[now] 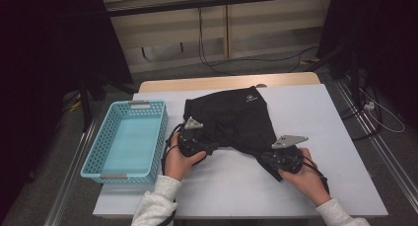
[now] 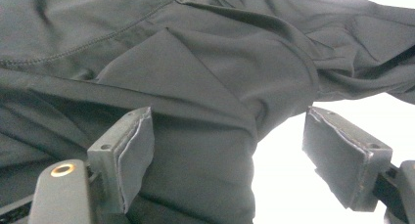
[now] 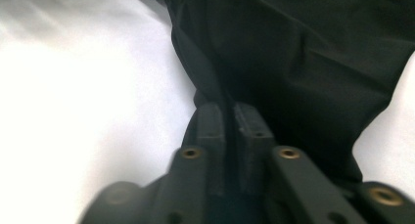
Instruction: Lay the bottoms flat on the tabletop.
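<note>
Black shorts (image 1: 231, 118) lie spread on the white table (image 1: 320, 137), waistband away from me. My left gripper (image 1: 196, 134) rests at the left leg of the shorts. In the left gripper view, its jaws (image 2: 227, 117) stand wide apart, with dark fabric (image 2: 195, 77) lying between and beyond the pads, and neither pad presses on it. My right gripper (image 1: 276, 154) is at the hem of the right leg. In the right gripper view, its jaws (image 3: 226, 109) are closed together, pinching a fold of the black cloth (image 3: 303, 62).
A light blue plastic basket (image 1: 94, 154) stands at the table's left side, close to my left hand. Bare white tabletop lies to the right of the shorts and in front of them. Cables run across the floor behind the table.
</note>
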`<state>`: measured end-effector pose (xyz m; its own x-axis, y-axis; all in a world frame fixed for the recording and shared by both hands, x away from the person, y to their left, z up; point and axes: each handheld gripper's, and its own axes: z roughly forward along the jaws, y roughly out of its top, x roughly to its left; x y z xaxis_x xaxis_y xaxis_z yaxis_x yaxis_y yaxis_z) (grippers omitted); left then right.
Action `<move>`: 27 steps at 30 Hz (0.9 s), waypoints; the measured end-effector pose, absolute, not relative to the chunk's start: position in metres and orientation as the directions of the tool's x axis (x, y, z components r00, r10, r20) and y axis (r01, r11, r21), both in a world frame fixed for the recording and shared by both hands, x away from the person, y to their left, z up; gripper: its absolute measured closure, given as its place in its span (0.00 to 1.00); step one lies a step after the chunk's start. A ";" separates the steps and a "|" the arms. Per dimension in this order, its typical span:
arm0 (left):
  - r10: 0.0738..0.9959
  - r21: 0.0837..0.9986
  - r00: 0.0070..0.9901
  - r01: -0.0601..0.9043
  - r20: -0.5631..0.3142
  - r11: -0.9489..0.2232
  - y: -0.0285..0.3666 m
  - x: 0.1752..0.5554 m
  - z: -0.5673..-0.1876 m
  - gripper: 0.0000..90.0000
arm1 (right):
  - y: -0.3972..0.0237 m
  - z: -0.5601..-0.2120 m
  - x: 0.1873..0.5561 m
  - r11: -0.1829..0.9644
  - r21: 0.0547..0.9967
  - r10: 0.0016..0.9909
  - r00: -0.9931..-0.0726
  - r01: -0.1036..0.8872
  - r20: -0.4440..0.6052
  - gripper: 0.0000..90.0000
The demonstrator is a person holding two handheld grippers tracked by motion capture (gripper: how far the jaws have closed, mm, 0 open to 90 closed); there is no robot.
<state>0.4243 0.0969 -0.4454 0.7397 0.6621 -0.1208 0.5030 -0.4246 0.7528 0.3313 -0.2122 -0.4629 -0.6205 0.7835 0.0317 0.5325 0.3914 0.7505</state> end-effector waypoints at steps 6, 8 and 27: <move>0.662 0.757 0.741 0.498 -0.117 -0.424 0.095 0.424 -0.445 0.22 | -0.205 -0.453 0.328 0.375 0.762 0.772 -0.633 0.528 0.058 0.95; 0.662 0.755 0.740 0.499 -0.116 -0.425 0.095 0.423 -0.445 0.22 | -0.198 -0.451 0.325 0.385 0.764 0.756 -0.651 0.518 0.061 0.95; 0.620 0.758 0.776 0.473 -0.117 -0.449 0.079 0.414 -0.440 0.22 | -0.228 -0.445 0.335 0.278 0.788 0.836 -0.543 0.550 0.084 0.60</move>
